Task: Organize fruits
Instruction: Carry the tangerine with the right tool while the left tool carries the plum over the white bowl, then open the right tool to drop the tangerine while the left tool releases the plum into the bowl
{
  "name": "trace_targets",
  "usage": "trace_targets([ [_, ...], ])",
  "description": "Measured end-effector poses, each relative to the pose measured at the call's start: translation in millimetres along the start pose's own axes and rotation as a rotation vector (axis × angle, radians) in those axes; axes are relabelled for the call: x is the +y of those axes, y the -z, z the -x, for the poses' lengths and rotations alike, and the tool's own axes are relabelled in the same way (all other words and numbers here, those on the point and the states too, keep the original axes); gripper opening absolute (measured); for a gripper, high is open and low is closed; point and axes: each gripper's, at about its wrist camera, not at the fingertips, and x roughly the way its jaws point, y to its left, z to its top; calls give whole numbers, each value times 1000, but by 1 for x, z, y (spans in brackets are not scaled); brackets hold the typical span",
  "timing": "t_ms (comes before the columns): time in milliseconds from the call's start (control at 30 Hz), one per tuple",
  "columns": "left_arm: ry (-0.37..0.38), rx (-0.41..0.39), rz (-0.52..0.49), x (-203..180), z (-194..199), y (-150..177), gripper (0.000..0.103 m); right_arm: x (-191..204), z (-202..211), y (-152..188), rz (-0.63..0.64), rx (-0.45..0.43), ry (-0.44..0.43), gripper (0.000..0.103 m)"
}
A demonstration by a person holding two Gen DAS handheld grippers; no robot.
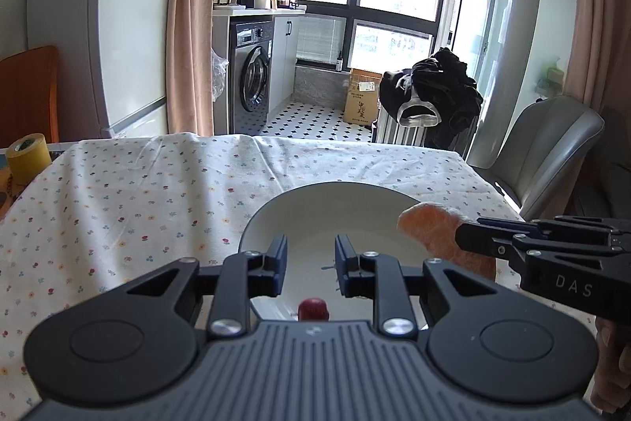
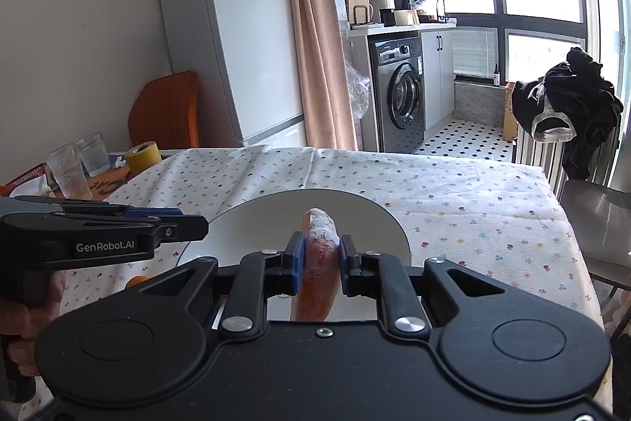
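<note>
A white plate (image 1: 335,202) lies on the flower-print tablecloth. In the left wrist view my left gripper (image 1: 311,257) hovers over the plate's near side, open with nothing between its fingers. A small red fruit (image 1: 313,307) shows just behind the fingers, mostly hidden by the gripper body. From the right, my right gripper (image 1: 467,235) holds an orange fruit segment (image 1: 428,227) over the plate's right rim. In the right wrist view my right gripper (image 2: 319,263) is shut on that segment (image 2: 317,279), above the plate (image 2: 366,219). The left gripper (image 2: 199,223) reaches in from the left.
A small orange piece (image 2: 136,281) lies on the cloth left of the plate. A yellow tape roll (image 2: 144,156) and two glasses (image 2: 71,172) stand at the table's far left. A grey chair (image 1: 544,152) is at the right edge. Bare cloth stretches beyond the plate.
</note>
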Motion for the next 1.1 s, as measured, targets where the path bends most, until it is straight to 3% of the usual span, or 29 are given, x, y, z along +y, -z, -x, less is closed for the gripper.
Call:
trace_targets([
  [167,9,8,33,5,4,-4,27,-2,-3,-1,3,4,21,17],
  [233,6,1,29,5,9,-4,33,-3,-5,-4,4,4,34,17],
  [300,-3,-9,22,6,16,-3,50,-6,-7,-10,9,-4,43,17],
  [600,-37,-54,21,15,45,-3,84,-4,-12,-20,-6,16,49,25],
  [700,-43,-50,26,18,51,-2,88,5,-6,-19,14,23,41,37],
  [767,-45,-38,31,20,54,-2,88,12,1,-18,29,15,38,55],
  [833,-58,-33,31,21,58,-2,89,17,7,-18,32,11,30,66],
  [1000,-65,-42,21,23,72,4,93,26,19,-18,36,9,5,75],
  [1100,-75,-32,25,26,79,7,94,33,28,-17,44,-5,-10,90],
])
